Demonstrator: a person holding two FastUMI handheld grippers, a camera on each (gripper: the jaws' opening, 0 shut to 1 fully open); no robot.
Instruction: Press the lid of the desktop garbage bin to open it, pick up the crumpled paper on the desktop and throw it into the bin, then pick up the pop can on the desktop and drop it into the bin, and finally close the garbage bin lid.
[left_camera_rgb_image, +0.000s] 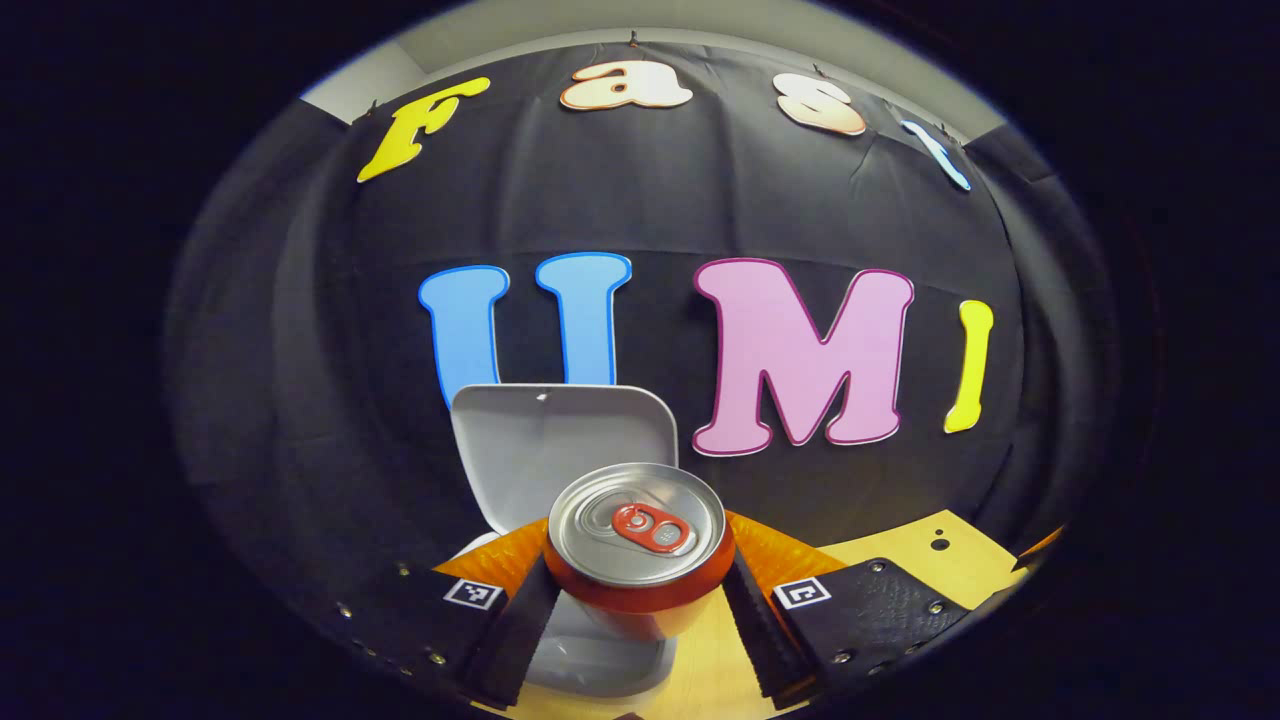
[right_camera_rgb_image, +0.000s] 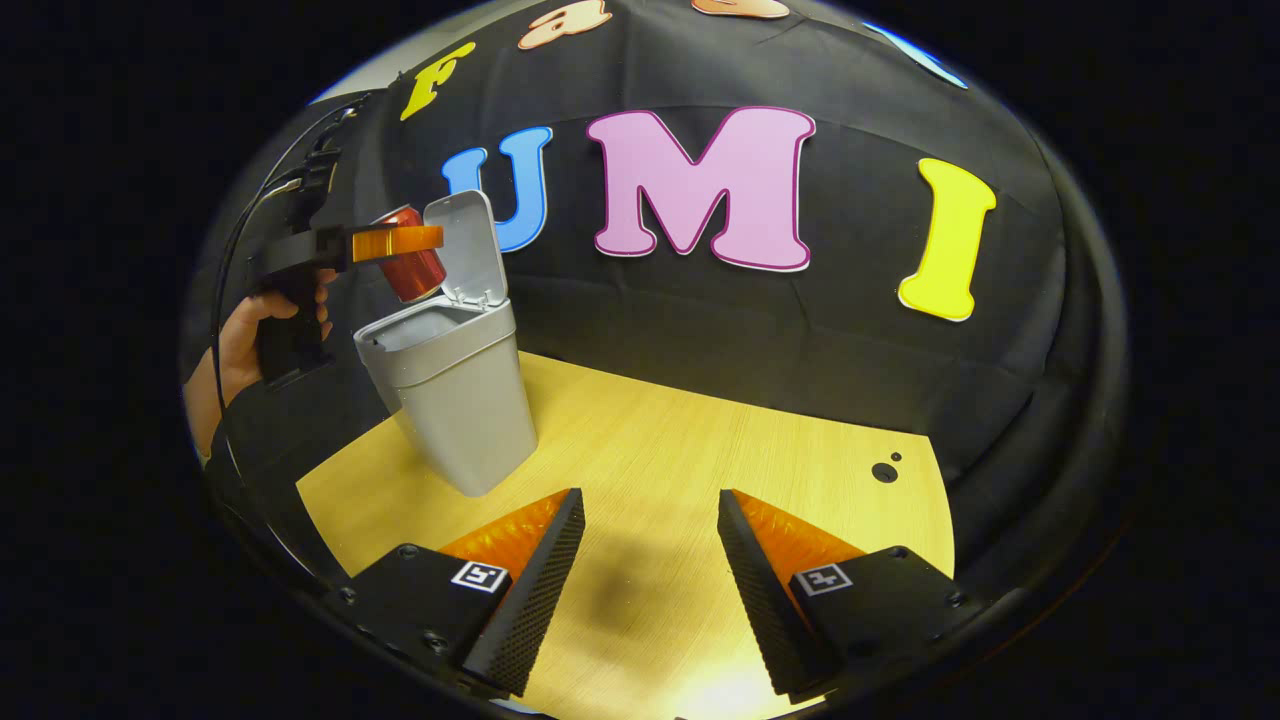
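Pop can (left_camera_rgb_image: 638, 545) in left tool (left_camera_rgb_image: 640, 620) over lid-up bin (right_camera_rgb_image: 450, 385) on wooden desktop (right_camera_rgb_image: 700, 470); right tool (right_camera_rgb_image: 645, 580) agape, empty.

A black cloth wall (right_camera_rgb_image: 760, 320) is being seen hanging behind a pale wooden tabletop (right_camera_rgb_image: 680, 450), its folds and creases being picked out by the light. Above the cloth, a strip of plain pale wall (left_camera_rgb_image: 620, 30) is being shown. Two small dark holes (right_camera_rgb_image: 884, 471) are being seen in the tabletop near its far right corner, close under the cloth. A bright glare is being thrown on the tabletop's near edge, well away from the cloth.
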